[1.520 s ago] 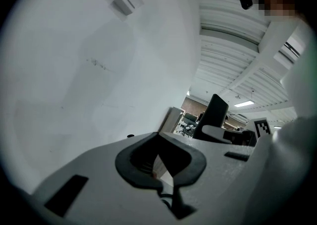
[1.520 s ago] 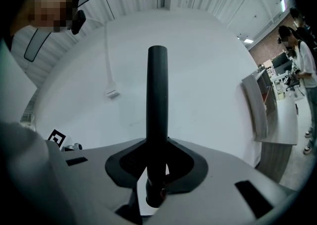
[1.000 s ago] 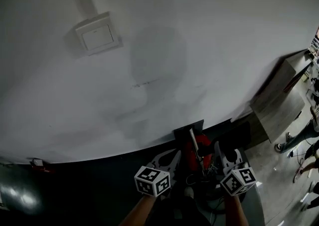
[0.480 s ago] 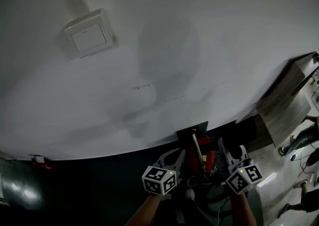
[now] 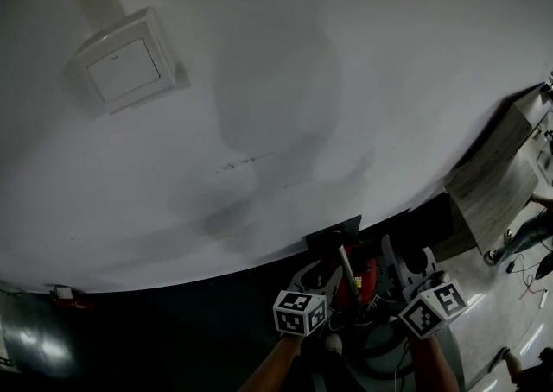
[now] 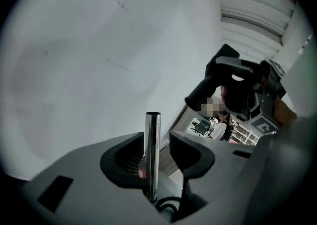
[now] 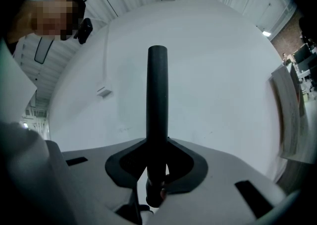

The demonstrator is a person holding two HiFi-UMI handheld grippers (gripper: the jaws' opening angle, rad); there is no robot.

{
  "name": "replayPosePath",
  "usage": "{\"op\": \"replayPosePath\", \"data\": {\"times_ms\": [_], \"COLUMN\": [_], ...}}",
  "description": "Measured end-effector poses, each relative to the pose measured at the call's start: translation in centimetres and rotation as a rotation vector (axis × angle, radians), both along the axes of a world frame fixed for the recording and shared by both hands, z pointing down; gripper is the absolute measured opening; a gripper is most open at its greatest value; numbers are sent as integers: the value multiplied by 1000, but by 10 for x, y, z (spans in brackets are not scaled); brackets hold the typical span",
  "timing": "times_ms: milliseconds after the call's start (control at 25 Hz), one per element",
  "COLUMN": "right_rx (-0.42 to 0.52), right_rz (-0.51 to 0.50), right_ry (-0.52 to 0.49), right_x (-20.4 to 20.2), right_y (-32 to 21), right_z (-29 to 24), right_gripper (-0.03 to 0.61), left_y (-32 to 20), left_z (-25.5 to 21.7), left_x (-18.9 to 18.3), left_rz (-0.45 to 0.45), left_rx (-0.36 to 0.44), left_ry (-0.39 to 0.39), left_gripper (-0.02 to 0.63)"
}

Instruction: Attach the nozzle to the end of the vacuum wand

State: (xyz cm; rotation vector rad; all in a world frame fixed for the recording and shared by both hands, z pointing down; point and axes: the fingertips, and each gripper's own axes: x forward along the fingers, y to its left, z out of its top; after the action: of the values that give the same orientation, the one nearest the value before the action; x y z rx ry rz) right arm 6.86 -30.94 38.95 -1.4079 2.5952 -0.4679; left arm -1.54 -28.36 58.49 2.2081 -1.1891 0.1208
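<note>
At the left gripper (image 6: 156, 140) we read the jaws as opening, with the wand (image 6: 152, 130) upright between them (clear of the right-hand jaw). Up and right of its open end, the right gripper (image 7: 157, 155) clamps the nozzle (image 7: 157, 95) lengthwise.

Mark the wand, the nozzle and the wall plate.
wand (image 6: 152, 149), left gripper view, middle of the tube
nozzle (image 7: 157, 100), right gripper view, middle of the shaft
wall plate (image 5: 123, 64), head view, its face

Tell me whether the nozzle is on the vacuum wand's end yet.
Not on. The chrome wand ends bare, and the black nozzle is apart from it, clamped in the right gripper.
</note>
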Motion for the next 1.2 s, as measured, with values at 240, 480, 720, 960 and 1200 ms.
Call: {"op": "replayPosePath", "data": {"times_ms": [240, 480, 720, 960, 1200], "right_rx": [9, -1, -8, -15, -27], "right_rz": [9, 12, 10, 6, 13], "right_ry": [6, 6, 1, 1, -18], "right_x": [-3, -5, -5, -4, 4], "right_y": [-13, -18, -23, -24, -25], "right_z": [1, 7, 9, 11, 10], "right_gripper": [91, 91, 91, 91, 91], "left_y": [-16, -24, -28, -28, -22], "left_z": [41, 62, 67, 66, 61], "left_x": [20, 32, 35, 39, 46], "left_rz": [42, 72, 89, 86, 110], "left_rx": [-41, -66, -67, -49, -50], "left_ry": [1, -11, -10, -27, -44], "left_gripper": [211, 218, 208, 147, 146]}}
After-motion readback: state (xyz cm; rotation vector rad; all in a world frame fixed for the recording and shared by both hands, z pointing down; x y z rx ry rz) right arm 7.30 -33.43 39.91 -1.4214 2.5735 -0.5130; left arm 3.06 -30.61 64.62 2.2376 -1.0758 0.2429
